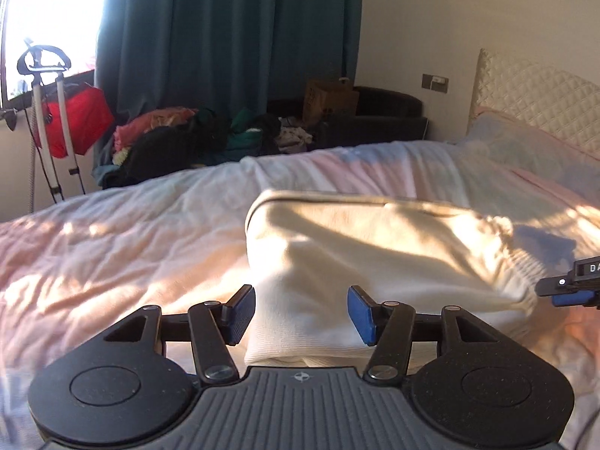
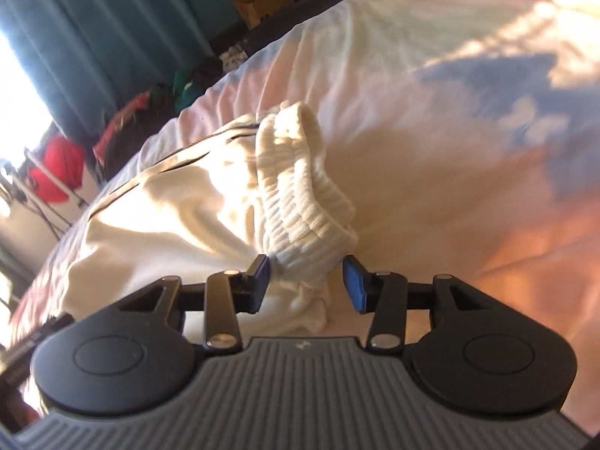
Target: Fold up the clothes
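The right hand-held gripper (image 2: 305, 285) hangs with its jaws apart around the ribbed cuff (image 2: 303, 206) of a cream garment (image 2: 168, 202), pads clear of it, on the pale bed (image 2: 431, 168).

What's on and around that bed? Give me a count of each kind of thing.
Cream garment: 1
Bed: 1
Pillow: 1
Teal curtain: 1
Red bag: 1
Cardboard box: 1
Heap of clothes: 1
Total: 7
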A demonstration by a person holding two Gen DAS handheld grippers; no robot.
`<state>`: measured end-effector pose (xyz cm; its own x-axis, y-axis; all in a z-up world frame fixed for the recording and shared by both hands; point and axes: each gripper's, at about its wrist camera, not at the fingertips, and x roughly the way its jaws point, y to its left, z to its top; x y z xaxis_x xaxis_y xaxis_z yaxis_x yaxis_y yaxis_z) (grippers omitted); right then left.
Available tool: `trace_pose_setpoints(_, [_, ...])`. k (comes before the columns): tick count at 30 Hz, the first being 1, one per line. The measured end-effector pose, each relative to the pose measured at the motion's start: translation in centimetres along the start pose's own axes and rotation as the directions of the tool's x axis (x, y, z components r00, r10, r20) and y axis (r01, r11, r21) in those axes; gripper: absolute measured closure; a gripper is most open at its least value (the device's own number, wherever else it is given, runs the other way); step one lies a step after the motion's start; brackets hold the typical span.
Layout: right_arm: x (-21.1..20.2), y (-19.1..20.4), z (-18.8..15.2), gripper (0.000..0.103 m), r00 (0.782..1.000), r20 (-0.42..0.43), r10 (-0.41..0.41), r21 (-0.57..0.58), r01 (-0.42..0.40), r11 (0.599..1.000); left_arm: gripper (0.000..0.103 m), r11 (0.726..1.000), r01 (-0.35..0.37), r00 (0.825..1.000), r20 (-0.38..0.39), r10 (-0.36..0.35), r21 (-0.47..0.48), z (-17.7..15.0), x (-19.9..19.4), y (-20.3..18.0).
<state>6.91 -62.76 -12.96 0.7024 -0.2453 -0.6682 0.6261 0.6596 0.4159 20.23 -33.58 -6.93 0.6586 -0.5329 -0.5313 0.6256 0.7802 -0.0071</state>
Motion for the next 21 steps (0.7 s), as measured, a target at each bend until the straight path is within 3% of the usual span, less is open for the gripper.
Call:
trace_pose_setpoints(5, [-9.0, 1.1, 0.4, 0.056, 0.995, 0.080, 0.053, -0.057, -0.048, 0.997, 0.035, 1.000, -0.019, 0.997, 0.080, 0.021, -0.025, 2.3, -8.4, -1.1])
trace_pose_setpoints(7, [-12.3, 2.2, 0.4, 0.054, 0.992, 0.100, 0.083, -0.094, -0.073, 0.993, 0.030, 1.000, 0.000, 0.995, 0.096, -0.001, 0.010, 2.7, -11.6, -1.9])
trace_pose_setpoints(9, [-15.4, 3.4, 0.1, 0.034, 0.984, 0.129, 0.123, -0.141, -0.105, 0.984, 0.024, 0.998, 0.020, 0.994, 0.107, -0.026, 0.055, 2.9, -14.9, -2.8])
trace_pose_setpoints(10, [-16.7, 4.0, 0.1, 0.015, 0.978, 0.157, 0.139, -0.170, -0.112, 0.979, 0.021, 0.996, 0.025, 0.993, 0.115, -0.034, 0.080, 2.9, -16.5, -3.3])
trace_pose_setpoints(11, [-18.0, 4.6, 0.2, 0.005, 0.970, 0.184, 0.155, -0.200, -0.118, 0.973, 0.017, 0.994, 0.029, 0.991, 0.124, -0.042, 0.104, 3.0, -18.1, -3.8])
trace_pose_setpoints(14, [-21.7, 6.3, 0.0, 0.005, 0.954, 0.243, 0.173, -0.257, -0.109, 0.960, 0.000, 0.991, 0.011, 0.985, 0.170, -0.034, 0.131, 2.9, -22.5, -4.8])
trace_pose_setpoints(21, [-28.0, 8.0, -2.7, 0.004, 0.923, 0.297, 0.243, -0.323, -0.143, 0.936, 0.000, 0.998, 0.009, 0.974, 0.225, -0.023, 0.062, 1.7, -30.3, -5.4])
